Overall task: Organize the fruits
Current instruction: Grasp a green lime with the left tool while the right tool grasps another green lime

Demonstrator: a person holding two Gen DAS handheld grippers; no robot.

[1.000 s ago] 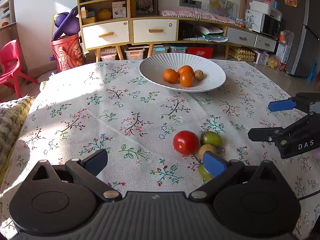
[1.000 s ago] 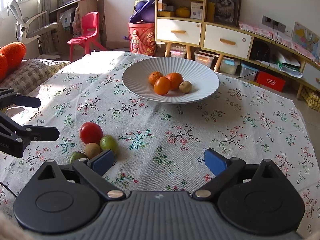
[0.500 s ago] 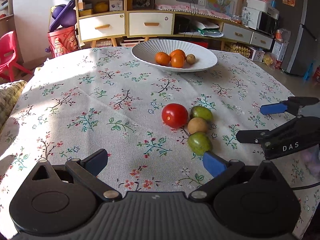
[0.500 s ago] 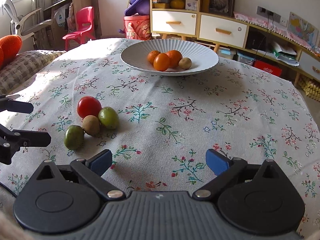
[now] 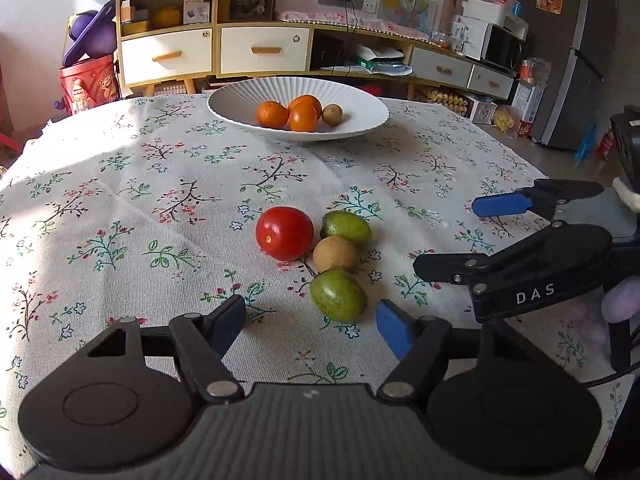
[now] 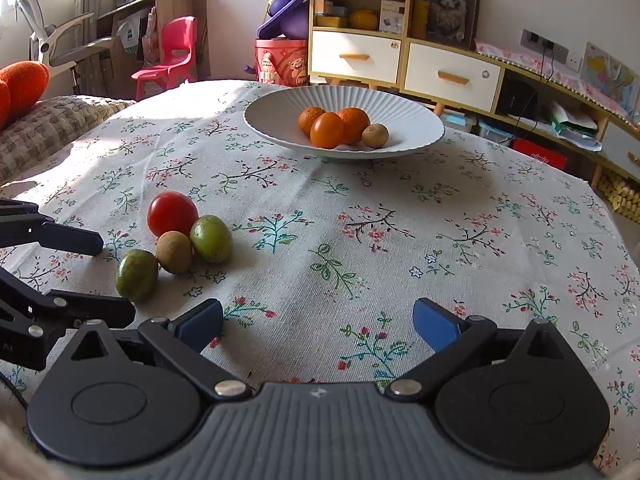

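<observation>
A red tomato point(image 5: 284, 233), two green fruits point(image 5: 338, 295) point(image 5: 346, 227) and a brown kiwi point(image 5: 335, 254) lie together on the floral tablecloth. The near green fruit sits just ahead of my open, empty left gripper point(image 5: 310, 326). The white ribbed plate point(image 5: 240, 106) at the far side holds three oranges point(image 5: 303, 117) and a small brown fruit point(image 5: 332, 114). My right gripper point(image 6: 318, 320) is open and empty, right of the cluster point(image 6: 172, 214); it also shows in the left wrist view point(image 5: 460, 236).
The round table's cloth point(image 5: 120, 200) falls off at the edges on all sides. A woven cushion point(image 6: 40, 128) lies off the table's left. Cabinets and shelves point(image 5: 264, 50) stand behind the table, and a red chair point(image 6: 170, 54) stands at the back left.
My left gripper has dropped lower and come closer to the fruit cluster, which now sits larger between its fingers. The right gripper has also lowered. Both stay open.
</observation>
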